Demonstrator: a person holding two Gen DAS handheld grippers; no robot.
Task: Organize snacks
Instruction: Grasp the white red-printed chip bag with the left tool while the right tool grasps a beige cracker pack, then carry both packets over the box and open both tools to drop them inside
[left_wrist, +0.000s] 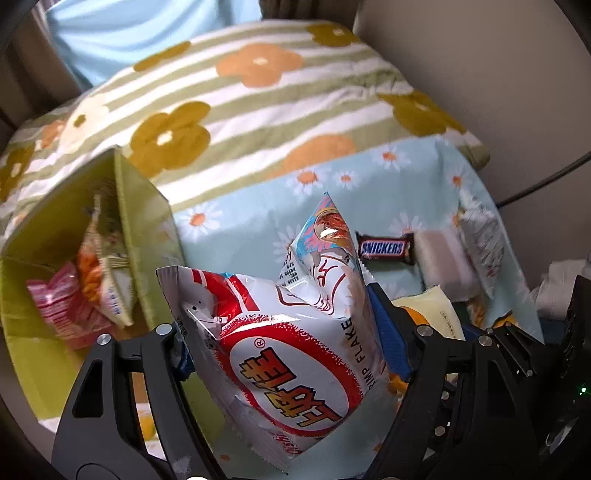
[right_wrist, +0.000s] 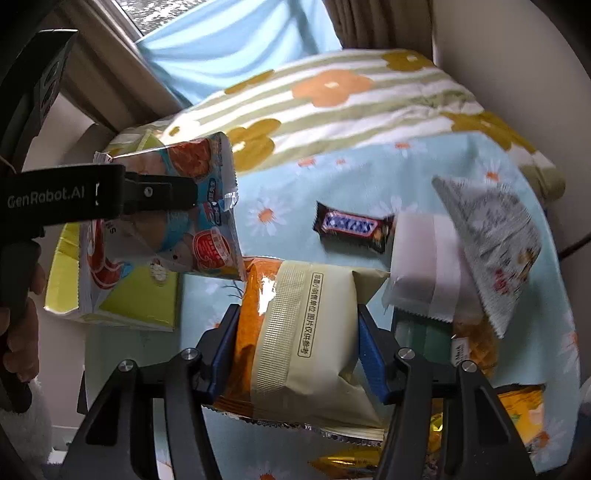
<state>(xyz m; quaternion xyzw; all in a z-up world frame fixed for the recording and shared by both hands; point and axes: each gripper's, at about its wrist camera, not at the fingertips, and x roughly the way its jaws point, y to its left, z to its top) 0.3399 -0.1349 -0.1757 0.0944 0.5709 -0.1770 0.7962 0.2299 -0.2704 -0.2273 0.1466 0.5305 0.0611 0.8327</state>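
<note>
A: Edges first. The green box (left_wrist: 144, 229) sits at left on the bed sheet (left_wrist: 236, 236), top open, with a pink packet (left_wrist: 62, 306) and an orange-and-cream packet (left_wrist: 107, 273) inside. The striped flower blanket (left_wrist: 258, 110) rises behind. Bare sheet lies between the box and the Snickers bar (left_wrist: 384, 249).

B: Right side?

A: Crowded. A pale wrapped block (right_wrist: 424, 258) touches the bar's end; a grey printed sachet (right_wrist: 495, 243) leans on the block.

B: Legible print?

A: "SNICKERS" on the bar. "FLAKE" along the edge of the red-and-white shrimp flakes bag (left_wrist: 291, 354), plus large Chinese characters. "GenRobot.AI" on the left tool's body in the right view.

B: Grips?

A: Left hand-held gripper (left_wrist: 291, 332) is clamped across the shrimp flakes bag, held off the sheet just beside the box. Right hand-held gripper (right_wrist: 295, 354) is clamped on a cream-and-orange snack pack (right_wrist: 306, 339), blue pads pressing both sides, above the sheet near the bar. The person's fingers (right_wrist: 22, 332) wrap the left handle.
</note>
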